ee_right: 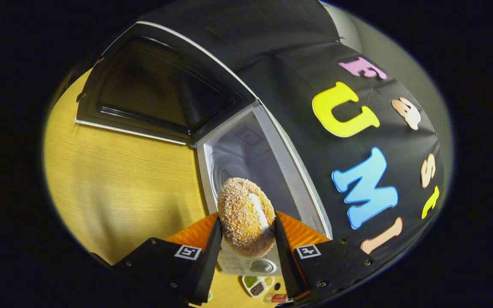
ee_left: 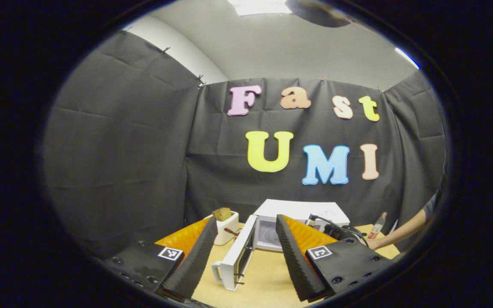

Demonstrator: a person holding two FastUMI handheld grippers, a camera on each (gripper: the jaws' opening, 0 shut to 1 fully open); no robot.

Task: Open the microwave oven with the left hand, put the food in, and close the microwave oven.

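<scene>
Lighting: overhead ceiling panel [ee_left: 258,6], bright, clipped to white; second strip [ee_left: 407,57] at upper right of left gripper view. Booth dim overall. Table [ee_right: 114,184] evenly lit, slightly soft, smeared grain in right gripper view. Microwave cavity [ee_right: 246,160] pale, hazy. Strong fisheye bending toward rims; edges darken. Sharpness fair at centre.

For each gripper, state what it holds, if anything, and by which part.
The right gripper holds a crumb-coated bun, its fingers pressing on the bun's two opposite sides. The left gripper is open and holds nothing.
</scene>
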